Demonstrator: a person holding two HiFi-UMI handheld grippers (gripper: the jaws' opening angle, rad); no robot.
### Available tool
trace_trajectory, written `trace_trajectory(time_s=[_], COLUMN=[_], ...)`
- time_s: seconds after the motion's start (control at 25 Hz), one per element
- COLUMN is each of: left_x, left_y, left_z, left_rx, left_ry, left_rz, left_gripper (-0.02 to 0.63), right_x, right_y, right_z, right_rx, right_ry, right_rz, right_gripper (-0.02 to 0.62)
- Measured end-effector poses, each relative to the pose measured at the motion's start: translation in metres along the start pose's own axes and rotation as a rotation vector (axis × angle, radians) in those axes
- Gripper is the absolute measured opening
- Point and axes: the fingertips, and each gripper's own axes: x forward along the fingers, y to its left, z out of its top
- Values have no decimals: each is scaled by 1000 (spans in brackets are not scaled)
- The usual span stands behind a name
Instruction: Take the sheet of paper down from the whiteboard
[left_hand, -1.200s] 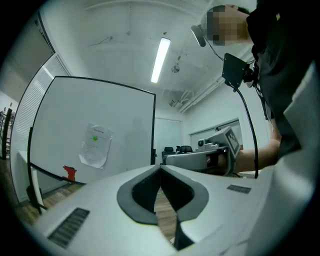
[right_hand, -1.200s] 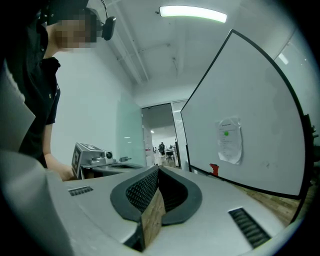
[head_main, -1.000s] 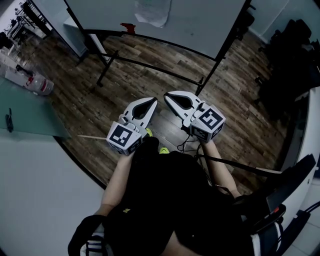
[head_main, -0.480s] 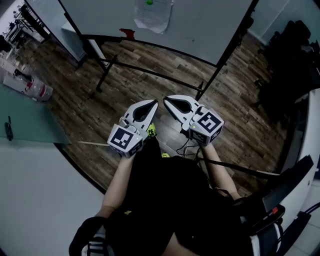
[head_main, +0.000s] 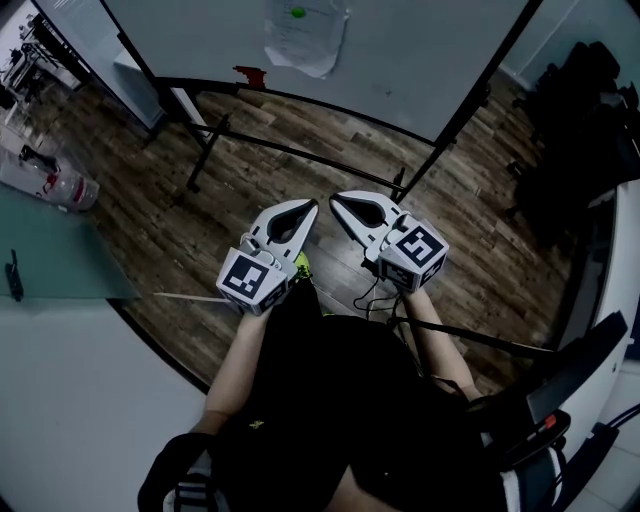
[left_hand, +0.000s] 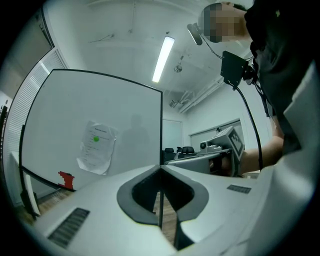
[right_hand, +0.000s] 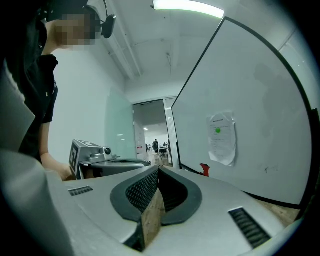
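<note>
- Head view: the left tongs and the right tongs are held side by side in front of the person's dark-clothed body, tips close together and aimed at the large white whiteboard on a black stand. Each pair is pressed together with nothing in it. The crumpled white sheet of paper hangs on the board, pinned near its top edge by a small round green magnet, well apart from both tongs. A small red object sits at the board's lower edge, left of the sheet. A brown wood-plank floor lies below, and a pale green glass surface is at the left.
- Left gripper view: the left tongs meet at their tips (only an oval hollow shows further back) and hold nothing. Beyond them, to the left, the sheet hangs on the whiteboard under the green magnet, with the red object lower down. The other gripper shows at the right.
- Right gripper view: the right tongs are likewise closed tip to tip and empty. The sheet hangs on the whiteboard at the right, the green magnet on its upper part and the red object below left.
</note>
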Motion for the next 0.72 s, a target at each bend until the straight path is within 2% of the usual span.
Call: trace_trajectory(time_s=[0.32, 0.72], left_x=[23, 50], left_y=[44, 107], left_z=[4, 10], left_rx=[1, -1], left_ry=[4, 19], left_rz=[-18, -52], left_gripper=[20, 20], right_x=[37, 89], right_y=[-29, -72], right_z=[11, 22], right_rx=[-5, -24], right_ry=[14, 33], right_rz=[-1, -48], right_gripper=[5, 5])
